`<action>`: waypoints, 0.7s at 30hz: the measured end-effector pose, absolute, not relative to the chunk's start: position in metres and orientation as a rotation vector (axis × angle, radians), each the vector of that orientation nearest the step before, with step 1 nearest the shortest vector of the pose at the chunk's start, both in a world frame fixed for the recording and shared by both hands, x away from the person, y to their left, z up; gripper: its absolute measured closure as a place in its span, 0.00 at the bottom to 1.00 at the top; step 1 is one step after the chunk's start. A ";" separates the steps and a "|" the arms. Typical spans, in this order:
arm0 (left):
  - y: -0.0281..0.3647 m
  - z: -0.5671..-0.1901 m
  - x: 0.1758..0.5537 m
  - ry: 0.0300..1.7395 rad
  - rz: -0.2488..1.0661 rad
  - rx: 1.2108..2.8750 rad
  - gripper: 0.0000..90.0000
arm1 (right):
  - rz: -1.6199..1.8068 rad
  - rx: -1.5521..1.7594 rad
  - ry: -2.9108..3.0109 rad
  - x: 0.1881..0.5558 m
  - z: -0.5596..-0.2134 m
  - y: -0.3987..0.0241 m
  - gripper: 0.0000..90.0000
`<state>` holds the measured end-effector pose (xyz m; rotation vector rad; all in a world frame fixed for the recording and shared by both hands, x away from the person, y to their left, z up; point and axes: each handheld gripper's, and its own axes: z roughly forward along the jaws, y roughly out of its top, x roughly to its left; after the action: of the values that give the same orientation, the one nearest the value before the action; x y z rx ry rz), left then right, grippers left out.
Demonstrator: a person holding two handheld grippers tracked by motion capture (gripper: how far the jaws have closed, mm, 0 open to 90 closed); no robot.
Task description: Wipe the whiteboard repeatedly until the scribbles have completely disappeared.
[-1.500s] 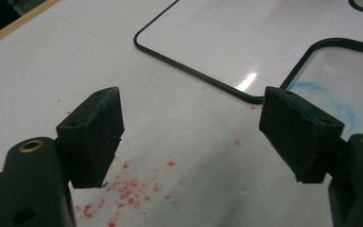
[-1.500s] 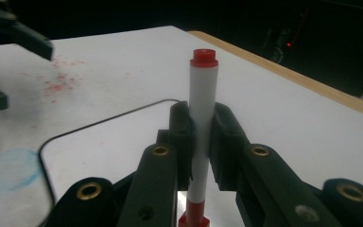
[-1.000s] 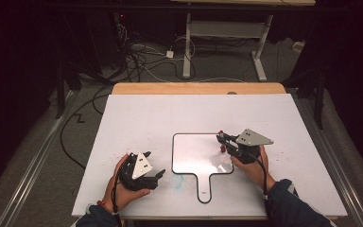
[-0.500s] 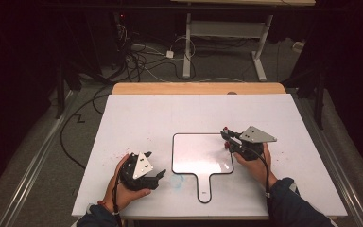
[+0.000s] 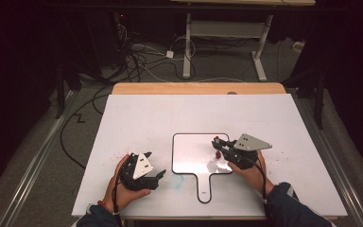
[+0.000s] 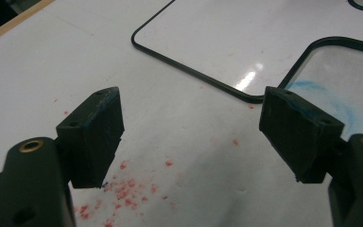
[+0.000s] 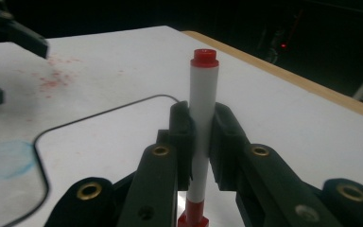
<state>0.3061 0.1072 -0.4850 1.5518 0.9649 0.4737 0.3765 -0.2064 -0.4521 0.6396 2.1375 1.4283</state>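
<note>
A small whiteboard [image 5: 194, 151] with a black rim and a handle [image 5: 204, 189] lies on the white table. At its right edge my right gripper [image 5: 222, 147] is shut on a white marker with red ends [image 7: 202, 94]. The marker stands upright between the jaws in the right gripper view, cap end [image 5: 216, 139] up. My left gripper [image 5: 157, 178] rests left of the handle with its jaws wide apart and nothing between the pads [image 6: 97, 125]. The board's rim [image 6: 194, 71] lies just beyond them.
Red specks [image 6: 123, 189] dot the table by the left gripper, and a blue smudge [image 5: 177, 181] sits beside the board's handle. A wooden strip [image 5: 198, 88] borders the table's far edge. Beyond it are cables [image 5: 142, 61] and a desk frame [image 5: 227, 28] on the floor.
The right gripper has shifted slightly over the board's right edge, still holding the marker. The left hand has stayed put.
</note>
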 end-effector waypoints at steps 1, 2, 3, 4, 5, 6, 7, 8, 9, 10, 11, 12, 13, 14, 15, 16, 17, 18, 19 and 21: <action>0.107 -0.485 0.306 0.966 0.473 1.549 0.24 | 1.410 0.652 2.126 0.379 -0.452 -0.210 0.91; 0.107 -0.485 0.306 0.966 0.473 1.549 0.24 | 1.399 0.672 2.110 0.382 -0.452 -0.215 0.91; 0.107 -0.485 0.306 0.967 0.473 1.549 0.24 | 1.389 0.694 2.097 0.385 -0.452 -0.220 0.91; 0.107 -0.485 0.306 0.967 0.474 1.549 0.24 | 1.372 0.700 2.086 0.387 -0.451 -0.224 0.91; 0.107 -0.485 0.306 0.966 0.474 1.549 0.24 | 1.367 0.714 2.080 0.388 -0.451 -0.227 0.91; 0.107 -0.485 0.306 0.966 0.473 1.549 0.24 | 1.366 0.717 2.077 0.388 -0.451 -0.229 0.91; 0.107 -0.485 0.306 0.966 0.473 1.551 0.24 | 1.360 0.714 2.079 0.387 -0.450 -0.229 0.91; 0.107 -0.485 0.306 0.965 0.474 1.552 0.24 | 1.358 0.710 2.084 0.386 -0.450 -0.229 0.91; 0.107 -0.485 0.306 0.964 0.475 1.551 0.24 | 1.361 0.708 2.090 0.384 -0.450 -0.229 0.91; 0.107 -0.485 0.306 0.964 0.475 1.551 0.24 | 1.366 0.702 2.094 0.383 -0.450 -0.229 0.91; 0.107 -0.485 0.305 0.963 0.474 1.550 0.24 | 1.374 0.703 2.095 0.381 -0.450 -0.229 0.91; 0.107 -0.485 0.305 0.964 0.474 1.550 0.24 | 1.388 0.701 2.098 0.378 -0.451 -0.229 0.91; 0.107 -0.485 0.305 0.965 0.474 1.548 0.24 | 1.398 0.700 2.102 0.376 -0.451 -0.229 0.91; 0.108 -0.485 0.305 0.967 0.474 1.548 0.24 | 1.397 0.699 2.110 0.373 -0.451 -0.229 0.91; 0.107 -0.485 0.305 0.967 0.473 1.549 0.24 | 1.407 0.698 2.119 0.370 -0.451 -0.228 0.91; 0.107 -0.485 0.305 0.964 0.472 1.552 0.24 | 1.423 0.698 2.128 0.367 -0.451 -0.228 0.91; 0.107 -0.485 0.305 0.962 0.472 1.554 0.24 | 1.430 0.689 2.136 0.365 -0.451 -0.227 0.91; 0.107 -0.485 0.305 0.961 0.471 1.555 0.24 | 1.431 0.680 2.141 0.363 -0.451 -0.226 0.91; 0.107 -0.485 0.305 0.960 0.472 1.556 0.24 | 1.434 0.674 2.145 0.362 -0.451 -0.226 0.91; 0.106 -0.484 0.305 0.959 0.472 1.556 0.24 | 1.420 0.664 2.140 0.362 -0.450 -0.227 0.91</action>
<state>0.3051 0.1064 -0.4844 1.5561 0.9592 0.4721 0.3624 -0.2269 -0.4505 0.6640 2.1398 1.4198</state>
